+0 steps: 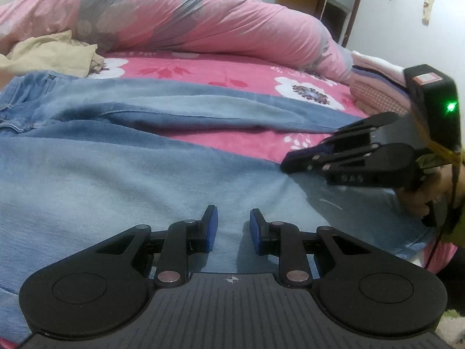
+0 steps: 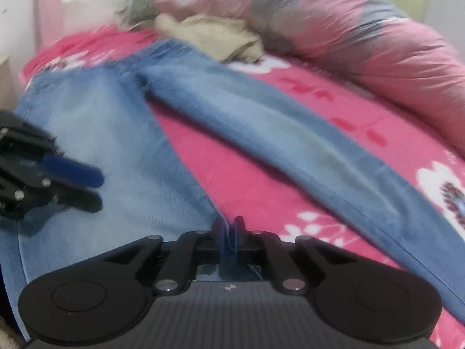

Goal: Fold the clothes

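Right gripper (image 2: 229, 226) jaws pinch jeans (image 2: 96, 122) hem, seemingly; left gripper (image 1: 232, 226) jaws narrow, empty. Grip the near bed (image 2: 232, 151) edge hem, fold evenly.

bare pink sheet (image 2: 241, 174) lies open between the jeans (image 2: 96, 122) legs; rumpled quilt (image 2: 363, 35) blocks the far side

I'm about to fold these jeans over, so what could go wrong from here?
1. The right gripper pinches only a thin bit of the jeans' inner edge; it may slip out when pulled.
2. The left gripper stands open over the same leg, gripping nothing, so the leg may bunch.
3. The far leg lies splayed apart, so a fold could land crooked.
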A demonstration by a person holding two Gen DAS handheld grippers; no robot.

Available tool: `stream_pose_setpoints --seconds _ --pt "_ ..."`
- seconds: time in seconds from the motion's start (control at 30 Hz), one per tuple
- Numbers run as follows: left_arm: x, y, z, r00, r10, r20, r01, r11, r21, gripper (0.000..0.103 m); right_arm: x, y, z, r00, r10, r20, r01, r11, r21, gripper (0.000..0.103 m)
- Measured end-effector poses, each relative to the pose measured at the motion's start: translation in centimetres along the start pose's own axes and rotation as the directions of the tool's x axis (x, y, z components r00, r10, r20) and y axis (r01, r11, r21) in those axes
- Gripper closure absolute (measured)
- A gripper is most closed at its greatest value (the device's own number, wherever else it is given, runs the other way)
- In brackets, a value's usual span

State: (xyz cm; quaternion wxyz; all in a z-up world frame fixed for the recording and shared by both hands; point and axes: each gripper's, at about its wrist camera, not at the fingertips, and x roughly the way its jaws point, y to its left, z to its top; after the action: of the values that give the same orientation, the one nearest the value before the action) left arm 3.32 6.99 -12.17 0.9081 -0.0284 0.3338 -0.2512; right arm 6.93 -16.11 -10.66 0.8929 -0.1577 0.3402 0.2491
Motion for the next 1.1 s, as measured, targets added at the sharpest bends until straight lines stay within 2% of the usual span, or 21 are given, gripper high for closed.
stream_pose_setpoints --seconds 0.07,0.13,0.23,0.3,0.37,0.43,0.47,0.53,0.6,0.67,0.73,0.77,0.83,0.9,0.93,1.0,1.03,1.1 --pt "-0.4 -0.2 0.3 1.000 0.017 0.007 -0.017 1.000 0.006 0.079 -1.8 -1.5 -0.3 0.994 -0.098 0.039 0.095 0.993 0.070 0.095" --pt "-0.8 -0.4 0.6 0.999 0.030 0.017 -0.030 0.999 0.014 0.079 -4.1 -3.9 -0.9 0.977 -0.201 0.069 0.187 0.968 0.166 0.095" --pt "-1.1 -1.1 1.2 0.999 0.037 0.038 -0.038 0.999 0.034 0.079 -8.8 -8.2 -3.3 0.961 -0.265 0.074 0.221 0.906 0.361 0.095" --pt "-0.8 -2.0 1.6 0.999 0.023 0.039 -0.025 0.998 0.057 0.078 -11.3 -9.8 -5.4 0.963 -0.263 0.054 0.215 0.875 0.433 0.095" --pt "0.0 -3.4 1.9 1.000 0.005 0.027 -0.008 0.995 0.098 0.078 -12.4 -9.9 -7.4 0.977 -0.213 0.029 0.177 0.873 0.455 0.095" --pt "1.1 -5.0 1.9 1.000 -0.013 0.007 0.012 0.988 0.155 0.078 -12.1 -8.7 -8.8 0.988 -0.154 0.005 0.137 0.892 0.431 0.095" --pt "1.7 -5.8 1.7 1.000 -0.016 -0.003 0.016 0.983 0.181 0.078 -11.6 -8.2 -9.4 0.989 -0.148 -0.019 0.143 0.901 0.410 0.095" --pt "3.2 -7.0 1.0 0.999 0.021 -0.029 -0.013 0.968 0.249 0.077 -10.2 -7.6 -10.6 0.980 -0.188 -0.062 0.198 0.914 0.354 0.095" --pt "4.1 -8.1 0.3 0.998 0.060 -0.027 -0.048 0.947 0.317 0.074 -10.8 -8.9 -12.0 0.973 -0.231 -0.028 0.226 0.909 0.351 0.097" --pt "3.9 -8.6 0.2 0.996 0.086 -0.016 -0.074 0.930 0.359 0.072 -12.5 -11.2 -13.3 0.951 -0.305 -0.045 0.298 0.871 0.391 0.096" --pt "3.8 -8.7 0.3 0.995 0.102 -0.020 -0.088 0.925 0.369 0.067 -14.6 -14.4 -15.7 0.906 -0.412 -0.098 0.413 0.808 0.421 0.096" --pt "3.8 -8.5 0.4 0.994 0.101 -0.027 -0.086 0.933 0.349 0.066 -15.5 -16.4 -17.3 0.877 -0.460 -0.139 0.471 0.765 0.438 0.096" --pt "3.8 -8.1 0.6 0.994 0.098 -0.042 -0.081 0.949 0.305 0.065 -18.1 -20.6 -21.4 0.843 -0.505 -0.186 0.514 0.652 0.558 0.096" --pt "3.9 -7.7 1.0 0.994 0.093 -0.059 -0.075 0.964 0.257 0.065 -21.0 -23.7 -23.9 0.838 -0.508 -0.197 0.488 0.539 0.686 0.103" --pt "3.9 -7.7 1.1 0.993 0.094 -0.065 -0.076 0.968 0.241 0.064 -22.0 -24.1 -24.1 0.831 -0.522 -0.193 0.484 0.506 0.714 0.103" --pt "3.7 -7.7 1.4 0.992 0.102 -0.067 -0.085 0.971 0.222 0.064 -23.5 -23.0 -23.1 0.796 -0.579 -0.179 0.510 0.482 0.712 0.103" --pt "3.4 -7.7 1.5 0.992 0.110 -0.064 -0.093 0.972 0.217 0.064 -23.9 -22.1 -22.3 0.803 -0.579 -0.144 0.487 0.497 0.718 0.103" --pt "2.7 -7.7 1.7 0.990 0.125 -0.057 -0.111 0.972 0.206 0.064 -23.9 -19.4 -20.5 0.856 -0.516 -0.036 0.377 0.574 0.727 0.103"
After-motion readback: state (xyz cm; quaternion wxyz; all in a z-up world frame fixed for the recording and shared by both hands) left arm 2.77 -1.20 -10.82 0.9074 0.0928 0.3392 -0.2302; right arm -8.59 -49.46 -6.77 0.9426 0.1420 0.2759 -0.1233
